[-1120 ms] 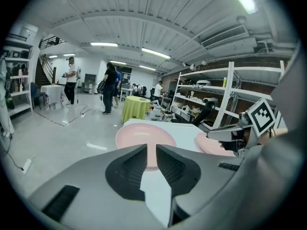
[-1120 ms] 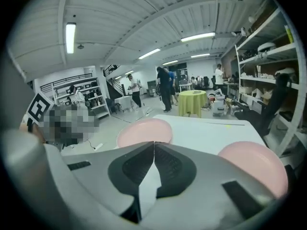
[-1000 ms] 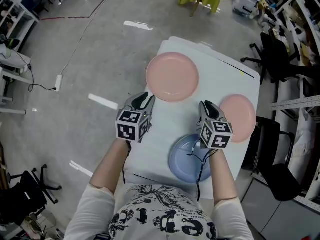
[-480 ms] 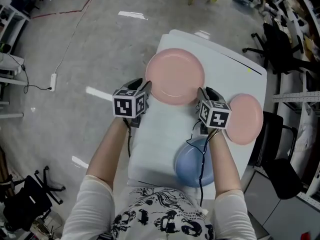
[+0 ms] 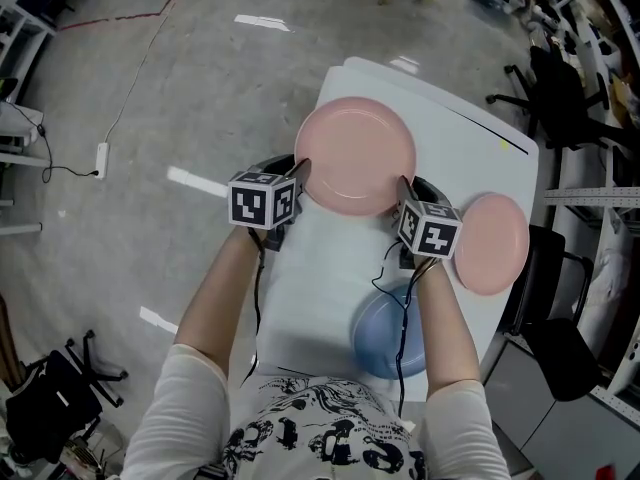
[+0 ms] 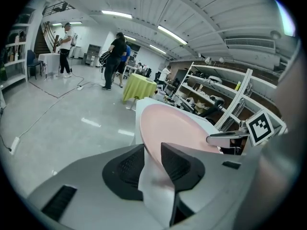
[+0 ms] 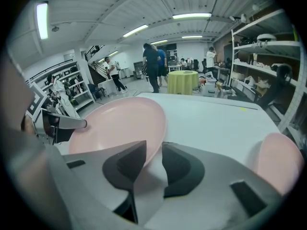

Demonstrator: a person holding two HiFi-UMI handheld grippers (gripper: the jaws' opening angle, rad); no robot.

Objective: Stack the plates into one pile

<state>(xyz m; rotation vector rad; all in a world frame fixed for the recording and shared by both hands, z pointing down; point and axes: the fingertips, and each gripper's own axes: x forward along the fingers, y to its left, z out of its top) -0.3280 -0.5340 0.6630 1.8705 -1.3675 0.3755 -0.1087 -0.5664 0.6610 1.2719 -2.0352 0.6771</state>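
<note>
A large pink plate (image 5: pixel 355 153) lies at the far end of the white table (image 5: pixel 320 268). My left gripper (image 5: pixel 298 176) is at its left rim and my right gripper (image 5: pixel 403 190) at its right rim. In the left gripper view the plate (image 6: pixel 175 128) runs between the jaws of the left gripper (image 6: pixel 152 150), which are closing with the pads against the rim. In the right gripper view the right gripper (image 7: pixel 153 150) closes on the plate (image 7: pixel 120 126) the same way. A small pink plate (image 5: pixel 492 243) sits at the right edge. A blue plate (image 5: pixel 385 333) lies near me, partly behind my right forearm.
Black office chairs (image 5: pixel 560 78) and shelving (image 5: pixel 610 198) crowd the table's right side. Open grey floor with a cable and power strip (image 5: pixel 100 158) lies to the left. Several people (image 6: pixel 115 56) and a yellow-covered table (image 6: pixel 139 87) stand far off.
Both grippers have moved forward from the table's middle to the large pink plate. Each now has the plate's rim between its jaws, one on each side.
</note>
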